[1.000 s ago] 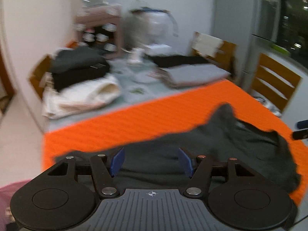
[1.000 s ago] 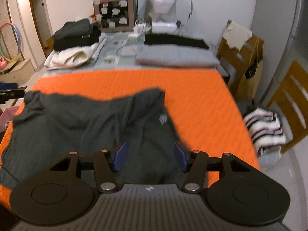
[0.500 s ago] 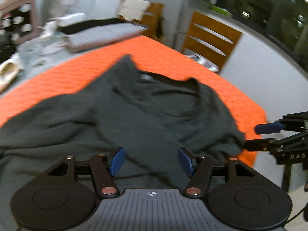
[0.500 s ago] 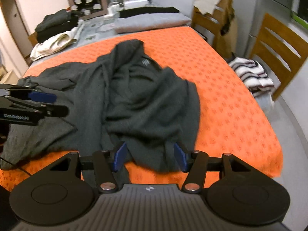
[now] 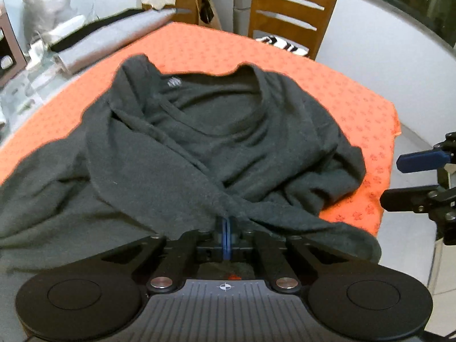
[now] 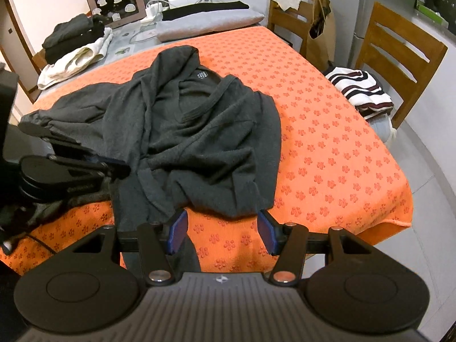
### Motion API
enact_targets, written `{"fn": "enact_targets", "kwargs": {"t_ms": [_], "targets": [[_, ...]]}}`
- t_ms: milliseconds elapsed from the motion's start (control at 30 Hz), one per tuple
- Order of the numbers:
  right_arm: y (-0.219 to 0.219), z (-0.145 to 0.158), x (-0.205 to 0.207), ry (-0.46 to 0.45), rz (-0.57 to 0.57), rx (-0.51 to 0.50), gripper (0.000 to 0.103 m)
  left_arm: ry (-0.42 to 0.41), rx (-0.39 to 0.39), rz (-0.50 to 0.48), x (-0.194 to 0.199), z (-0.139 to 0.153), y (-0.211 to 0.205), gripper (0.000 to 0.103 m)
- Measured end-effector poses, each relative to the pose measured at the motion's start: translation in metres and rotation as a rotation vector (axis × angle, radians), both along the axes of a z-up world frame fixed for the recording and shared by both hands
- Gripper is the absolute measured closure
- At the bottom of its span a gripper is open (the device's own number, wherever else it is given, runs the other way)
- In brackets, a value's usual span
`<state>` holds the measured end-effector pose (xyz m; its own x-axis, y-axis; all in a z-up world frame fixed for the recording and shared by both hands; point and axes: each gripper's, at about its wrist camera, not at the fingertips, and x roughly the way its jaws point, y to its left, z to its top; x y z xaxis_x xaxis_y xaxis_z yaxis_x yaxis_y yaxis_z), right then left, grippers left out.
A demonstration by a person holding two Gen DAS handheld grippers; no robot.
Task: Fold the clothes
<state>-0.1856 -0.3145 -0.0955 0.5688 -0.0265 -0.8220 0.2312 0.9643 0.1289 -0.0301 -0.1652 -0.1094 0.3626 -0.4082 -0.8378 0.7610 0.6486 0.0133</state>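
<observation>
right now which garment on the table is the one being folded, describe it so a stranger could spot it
Find the orange patterned cloth covering the near end of the table. Lying crumpled across its middle is the dark grey top, with a small pale label inside its open neckline. Unlike the folded clothes stacked at the table's far end and the striped garment on the chair, it is spread loose, and the left gripper pinches its near edge.

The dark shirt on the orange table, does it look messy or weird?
Yes. The dark shirt lies crumpled and twisted on the orange cloth, its near edge drooping over the front. The left gripper pinches that edge.
</observation>
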Motion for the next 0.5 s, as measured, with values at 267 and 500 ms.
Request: {"fn": "enact_targets", "kwargs": {"t_ms": [267,500], "targets": [[-0.003,0.005,0.006,-0.022,-0.004,-0.013,0.043,-0.189,-0.046,0.166,0.05,0.072,0.053,0.1],[-0.004,0.01,0.016,-0.035,-0.017,-0.028,0.043,-0.401,-0.064,0.349,0.125,0.132,0.103,0.1]]}}
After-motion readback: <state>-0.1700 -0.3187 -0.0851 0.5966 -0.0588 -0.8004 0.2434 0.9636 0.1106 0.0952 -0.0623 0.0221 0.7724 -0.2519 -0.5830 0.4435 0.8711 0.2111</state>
